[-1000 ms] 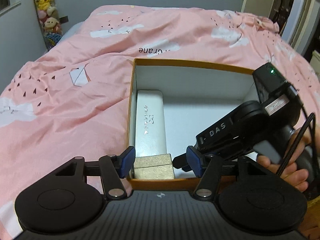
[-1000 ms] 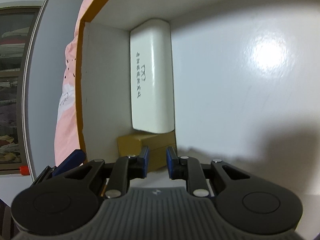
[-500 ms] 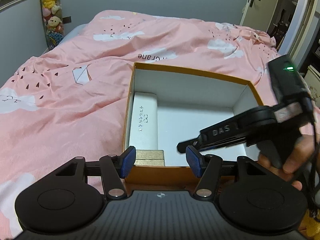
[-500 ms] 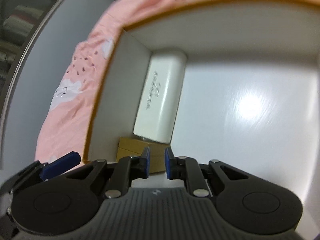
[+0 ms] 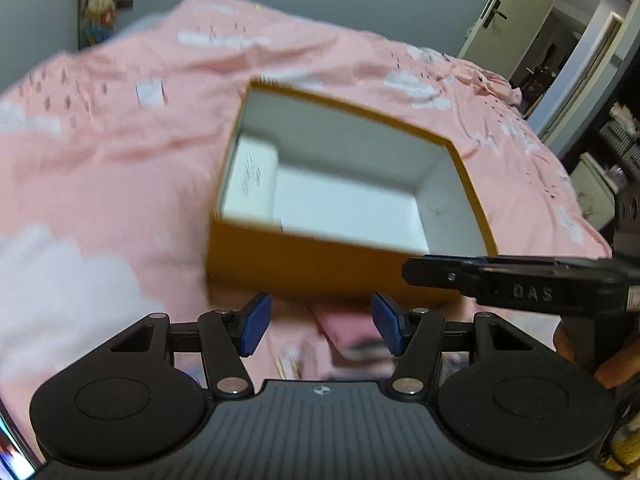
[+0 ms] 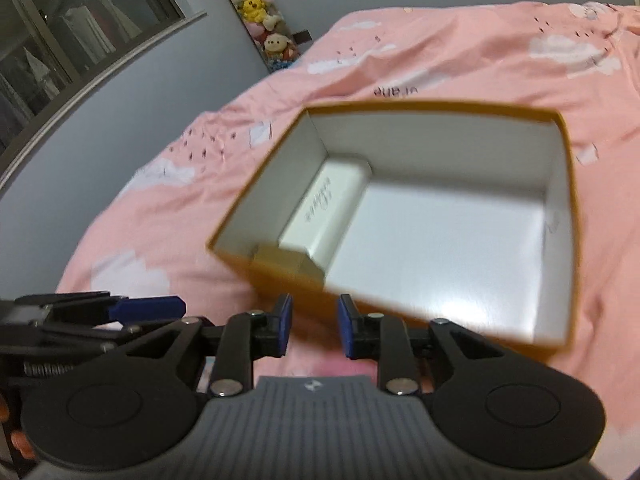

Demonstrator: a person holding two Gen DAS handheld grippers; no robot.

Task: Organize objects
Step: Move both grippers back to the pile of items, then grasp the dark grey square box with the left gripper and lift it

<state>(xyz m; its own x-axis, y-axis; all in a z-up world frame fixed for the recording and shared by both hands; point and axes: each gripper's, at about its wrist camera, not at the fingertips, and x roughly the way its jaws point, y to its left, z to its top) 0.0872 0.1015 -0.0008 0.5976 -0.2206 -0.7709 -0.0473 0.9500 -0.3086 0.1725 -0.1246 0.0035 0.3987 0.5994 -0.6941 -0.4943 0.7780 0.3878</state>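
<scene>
**Two things boxed, looks like more waiting on the bed**

Biggest thing in shot is the bed (image 6: 460, 48) with its pink cloud-print cover, and sitting on it is the orange box (image 6: 570, 216), open top, white inside. Most of its floor is bare.

Inside the box, a long white case (image 6: 324, 212) lies flat along the left wall, and a small tan carton (image 6: 286, 259) sits at its near end, touching it, tucked into the near-left corner. So that's two items put away neatly — I'd call the job partly done, with plenty of room left.

Both grippers are outside the box, on the near side of it. The left gripper (image 5: 318, 328) has its fingers spread wide with nothing between them. The right gripper (image 6: 314, 330) has a narrower gap, also holding nothing.

Just below the left one there's something pink (image 5: 348, 326) on the cover, too blurry to say what it is. My guess is that's the next thing to go in, but I can't tell for sure.
</scene>
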